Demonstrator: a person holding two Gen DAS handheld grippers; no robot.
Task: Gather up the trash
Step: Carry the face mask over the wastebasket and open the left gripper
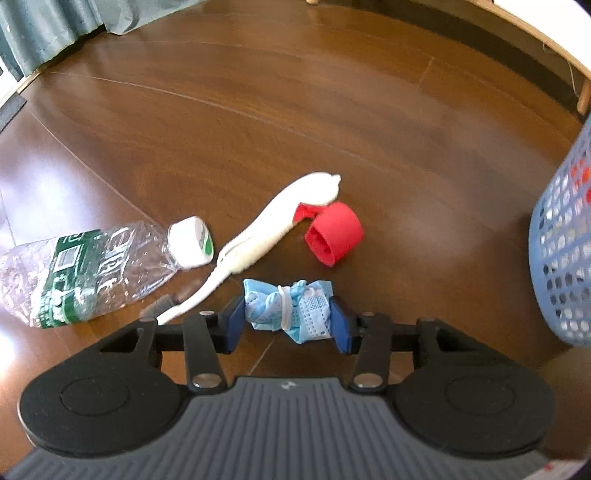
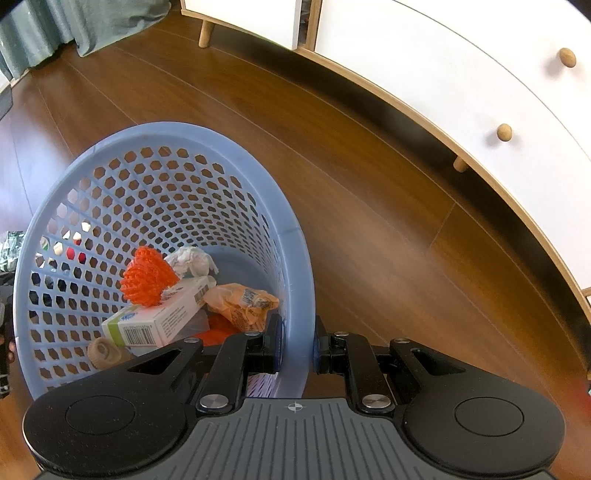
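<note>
Dark wooden floor runs under everything, with a teal curtain at the far left and a white cabinet on pale legs along the right.

Our left gripper has its blue pads pressed against both ends of a crumpled blue face mask, so the bundle is pinched crosswise and should not unroll when we lift it. Whether the mask has already left the floor we cannot quite tell from this low angle.

Our right gripper is closed over the near wall of the blue basket, one finger inside and one outside. We judge this grip is there to tilt the basket and steady its mouth toward the litter, so the mask has a short trip.

Inside the basket already lie an orange foam net, a crumpled tissue, a small carton and an orange wrapper.

On the floor beyond the mask wait a crushed clear bottle, a twisted white wrapper and a red cap, all close together and near the basket's side.
</note>
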